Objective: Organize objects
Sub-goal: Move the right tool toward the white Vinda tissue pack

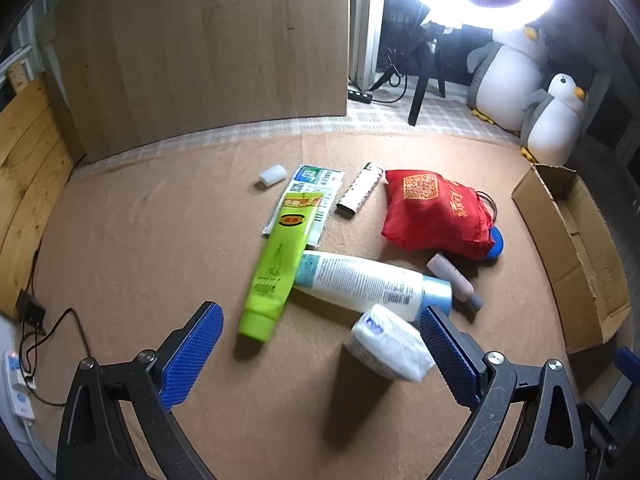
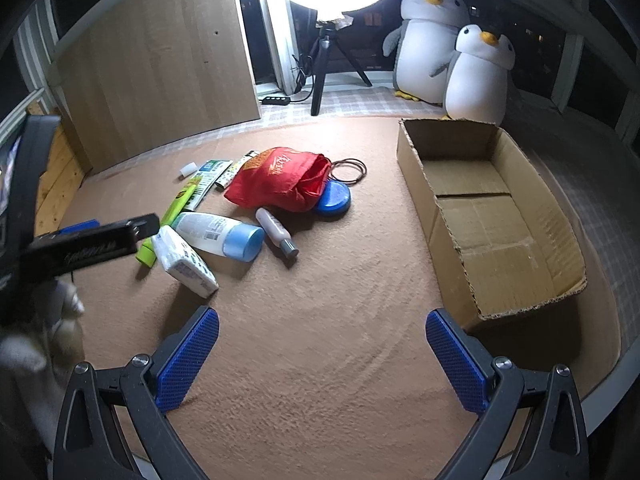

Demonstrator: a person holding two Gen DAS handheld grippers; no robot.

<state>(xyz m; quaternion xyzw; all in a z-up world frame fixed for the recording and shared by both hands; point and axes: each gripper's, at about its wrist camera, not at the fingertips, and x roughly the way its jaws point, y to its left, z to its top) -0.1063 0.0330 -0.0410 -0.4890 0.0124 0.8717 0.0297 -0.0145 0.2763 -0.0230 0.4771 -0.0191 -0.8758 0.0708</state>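
A pile of objects lies on the brown mat: a green tube (image 1: 276,268) (image 2: 172,216), a white bottle with a blue cap (image 1: 372,284) (image 2: 220,234), a white tissue pack (image 1: 390,344) (image 2: 186,266), a red bag (image 1: 436,212) (image 2: 280,184), a small pink bottle (image 1: 452,278) (image 2: 276,232), a blue lid (image 2: 334,200), a lighter (image 1: 360,190) and a sachet (image 1: 316,188). My left gripper (image 1: 320,328) stands open just before the tissue pack. My right gripper (image 2: 322,332) is open over bare mat, with nothing between its fingers. An open cardboard box (image 2: 492,216) (image 1: 576,256) sits to the right.
Two plush penguins (image 2: 452,48) stand behind the box beside a ring light on a tripod (image 2: 324,60). A wooden panel (image 1: 204,48) rises at the back left. A power strip and cables (image 1: 24,344) lie at the left edge. Black hair ties (image 2: 350,168) lie behind the red bag.
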